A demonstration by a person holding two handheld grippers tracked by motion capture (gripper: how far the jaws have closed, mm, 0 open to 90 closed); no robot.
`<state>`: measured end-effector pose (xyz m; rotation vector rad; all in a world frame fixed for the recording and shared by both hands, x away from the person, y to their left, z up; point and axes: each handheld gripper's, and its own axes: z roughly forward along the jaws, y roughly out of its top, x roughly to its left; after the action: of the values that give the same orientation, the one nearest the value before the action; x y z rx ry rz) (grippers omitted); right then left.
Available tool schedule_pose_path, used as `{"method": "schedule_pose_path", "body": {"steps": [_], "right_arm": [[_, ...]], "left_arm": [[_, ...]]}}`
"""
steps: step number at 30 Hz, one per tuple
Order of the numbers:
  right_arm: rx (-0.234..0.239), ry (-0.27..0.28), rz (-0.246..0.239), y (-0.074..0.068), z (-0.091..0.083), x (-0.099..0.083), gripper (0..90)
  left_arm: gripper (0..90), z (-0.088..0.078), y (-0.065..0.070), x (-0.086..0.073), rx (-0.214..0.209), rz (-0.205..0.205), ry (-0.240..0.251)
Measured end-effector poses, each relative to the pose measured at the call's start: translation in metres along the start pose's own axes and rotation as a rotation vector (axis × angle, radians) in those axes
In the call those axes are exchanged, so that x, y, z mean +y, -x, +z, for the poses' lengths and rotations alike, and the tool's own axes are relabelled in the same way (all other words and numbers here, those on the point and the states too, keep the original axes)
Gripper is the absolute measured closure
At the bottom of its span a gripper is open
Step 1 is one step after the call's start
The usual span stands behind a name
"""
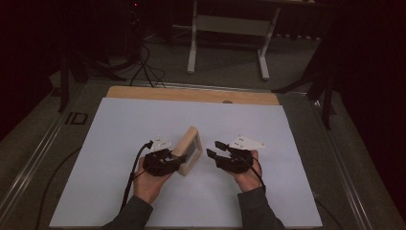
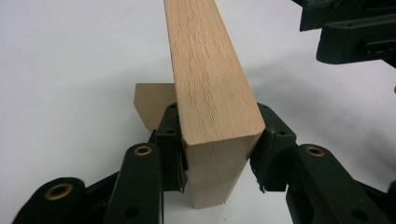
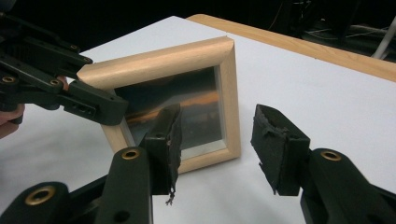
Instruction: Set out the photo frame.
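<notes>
1. My left gripper (image 2: 219,154) clamps the wooden picture frame's (image 1: 187,149) near corner, upright at the table's (image 1: 119,124) centre.
2. My right gripper (image 3: 215,140) hovers just right, jaws apart, empty.

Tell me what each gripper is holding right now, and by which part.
The left gripper clamps the wooden picture frame by the corner of its side edge, one pad on each face. The right gripper holds nothing; its jaws stand open in front of the glass.
</notes>
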<state>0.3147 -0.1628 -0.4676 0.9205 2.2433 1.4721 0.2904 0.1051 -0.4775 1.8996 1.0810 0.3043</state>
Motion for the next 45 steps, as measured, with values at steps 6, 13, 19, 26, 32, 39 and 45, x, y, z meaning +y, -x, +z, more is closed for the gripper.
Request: {"method": "schedule_pose_path", "body": {"steps": [6,13,19,26,32,39,45], "right_arm": [[-0.004,0.004,0.002,0.001,-0.002,0.001,52.0],[-0.011,0.017,0.003,0.001,-0.004,0.002,52.0],[-0.019,0.03,0.007,0.002,-0.006,0.004,52.6],[-0.006,0.043,0.0,0.001,-0.009,0.006,60.9],[-0.019,0.062,-0.008,-0.001,-0.012,0.008,69.1],[-0.024,0.072,-0.03,-0.004,-0.015,0.01,81.0],[-0.03,0.084,-0.034,-0.005,-0.016,0.011,84.6]], "left_arm": [[60.6,-0.001,0.003,-0.002,0.001,0.021,0.005],[60.7,-0.002,0.008,-0.005,0.004,0.064,0.018],[60.8,-0.002,0.012,-0.008,0.01,0.101,0.029],[60.8,-0.002,0.017,-0.011,0.021,0.133,0.044],[60.9,-0.002,0.021,-0.012,0.023,0.173,0.047],[60.9,-0.001,0.025,-0.014,0.02,0.218,0.049],[60.9,-0.001,0.028,-0.014,0.024,0.241,0.048]]}}
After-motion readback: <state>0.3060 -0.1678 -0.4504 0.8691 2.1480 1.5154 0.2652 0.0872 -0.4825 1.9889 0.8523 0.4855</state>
